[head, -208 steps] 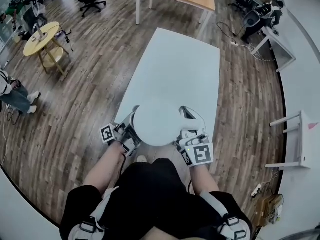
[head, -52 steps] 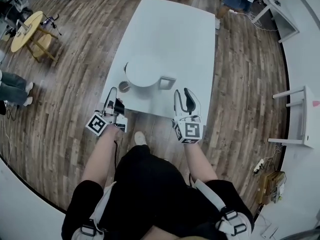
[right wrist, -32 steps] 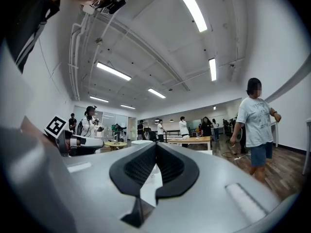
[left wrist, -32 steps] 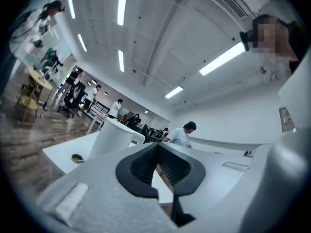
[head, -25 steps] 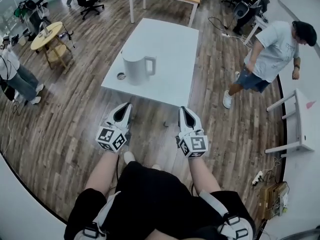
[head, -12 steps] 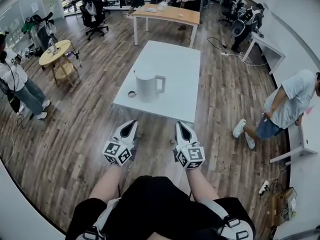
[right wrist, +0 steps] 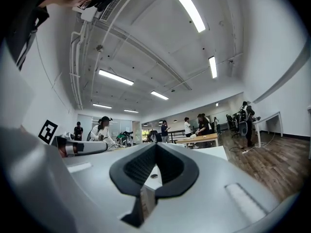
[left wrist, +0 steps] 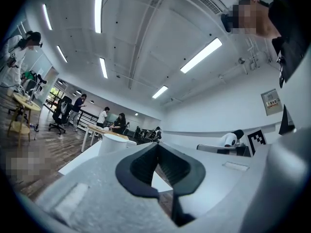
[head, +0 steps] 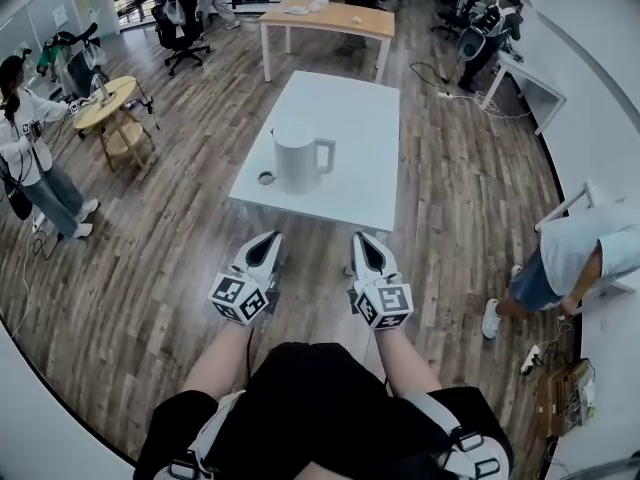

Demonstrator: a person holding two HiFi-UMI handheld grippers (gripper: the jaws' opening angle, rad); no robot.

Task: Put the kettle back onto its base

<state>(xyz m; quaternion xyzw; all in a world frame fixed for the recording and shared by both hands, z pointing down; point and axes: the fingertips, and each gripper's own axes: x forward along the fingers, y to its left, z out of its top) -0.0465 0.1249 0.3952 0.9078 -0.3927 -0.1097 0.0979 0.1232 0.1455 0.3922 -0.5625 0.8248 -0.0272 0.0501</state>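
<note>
Both pairs of jaws are clenched empty, left gripper (head: 271, 238) and right gripper (head: 358, 239) well apart from the kettle (head: 297, 158).

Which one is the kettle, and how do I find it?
Look for the big white table in the middle of the room. The kettle stands near its left corner on the side closest to the person. It is the only tall thing on that table: a white jug shape with a handle sticking out to the right, beside a small dark round thing.
</note>
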